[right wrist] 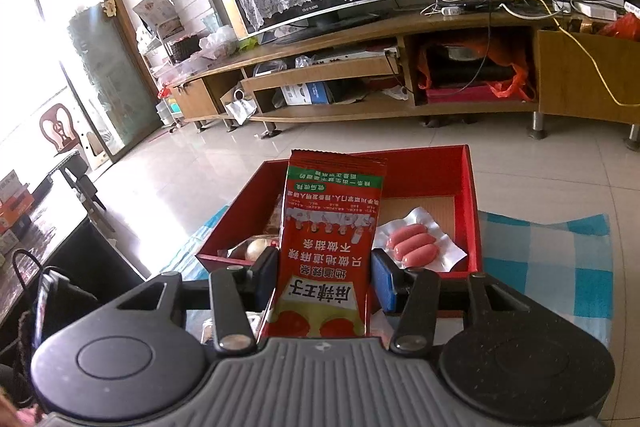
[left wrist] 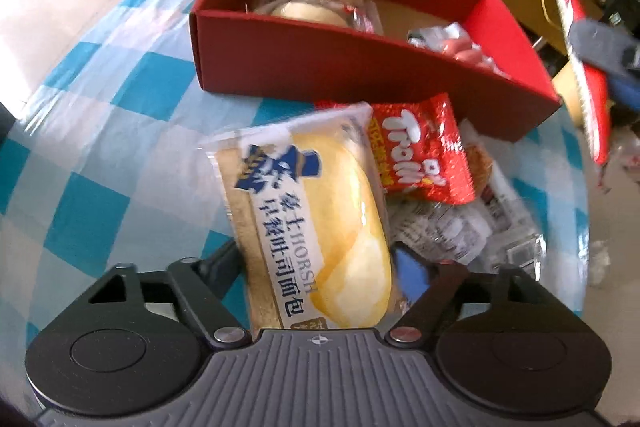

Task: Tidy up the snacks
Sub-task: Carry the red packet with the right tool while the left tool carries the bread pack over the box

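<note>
The left gripper [left wrist: 320,263] points steeply down at the table; a bread pack [left wrist: 316,223] lies between its fingers, but whether the pads press on it cannot be told. The pack rests on a pile of snacks, beside a red Tron pack [left wrist: 424,151] and clear wrappers [left wrist: 460,227], on the blue-checked cloth [left wrist: 100,147]. The red box [left wrist: 320,67] stands just beyond the pile and holds another bread pack [left wrist: 320,3] and a sausage pack [left wrist: 460,47]. The right gripper [right wrist: 324,275] is clamped on an upright red sachet [right wrist: 328,239], held above the near edge of the box, with the sausages visible to the right of the sachet.
</note>
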A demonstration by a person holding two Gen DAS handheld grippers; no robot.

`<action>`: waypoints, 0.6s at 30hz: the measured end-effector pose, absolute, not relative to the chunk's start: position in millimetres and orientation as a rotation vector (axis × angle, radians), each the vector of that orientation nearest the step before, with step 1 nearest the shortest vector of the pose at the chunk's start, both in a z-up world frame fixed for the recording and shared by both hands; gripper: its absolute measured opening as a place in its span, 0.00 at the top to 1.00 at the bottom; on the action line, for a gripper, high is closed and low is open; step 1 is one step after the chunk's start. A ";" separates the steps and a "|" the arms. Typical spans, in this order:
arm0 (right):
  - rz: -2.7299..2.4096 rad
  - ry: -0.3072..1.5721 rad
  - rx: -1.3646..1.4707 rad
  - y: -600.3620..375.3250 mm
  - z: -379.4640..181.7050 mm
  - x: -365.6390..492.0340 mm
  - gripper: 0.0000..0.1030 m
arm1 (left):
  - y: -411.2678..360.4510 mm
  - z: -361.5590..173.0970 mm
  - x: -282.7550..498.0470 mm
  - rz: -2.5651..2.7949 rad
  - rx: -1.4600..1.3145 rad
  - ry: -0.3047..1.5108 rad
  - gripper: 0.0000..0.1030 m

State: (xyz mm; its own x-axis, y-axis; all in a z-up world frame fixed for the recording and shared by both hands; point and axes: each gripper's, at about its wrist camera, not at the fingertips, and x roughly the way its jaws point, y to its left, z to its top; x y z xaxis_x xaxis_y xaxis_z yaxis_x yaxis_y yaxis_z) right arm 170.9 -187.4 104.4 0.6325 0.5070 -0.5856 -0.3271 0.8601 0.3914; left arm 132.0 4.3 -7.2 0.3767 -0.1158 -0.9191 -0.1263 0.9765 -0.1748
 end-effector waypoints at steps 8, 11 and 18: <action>0.478 0.736 0.266 -187.3 104.7 171.0 0.53 | 8.7 8.4 128.6 -0.031 -0.298 1.155 0.28; 0.480 0.730 0.268 -186.6 106.1 169.9 0.53 | 10.6 13.2 131.5 -0.040 -0.327 1.136 0.28; 0.472 0.718 0.281 -192.3 108.5 168.2 0.53 | 17.3 35.0 131.6 -0.084 -0.402 1.070 0.29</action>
State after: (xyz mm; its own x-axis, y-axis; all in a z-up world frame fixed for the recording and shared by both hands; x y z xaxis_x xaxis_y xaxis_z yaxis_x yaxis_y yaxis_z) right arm 168.2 -192.3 108.5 0.6558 0.5042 -0.5619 -0.3157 0.8592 0.4025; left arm 131.6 17.3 35.0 0.4841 -0.2592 -0.8358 -0.1256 0.9246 -0.3595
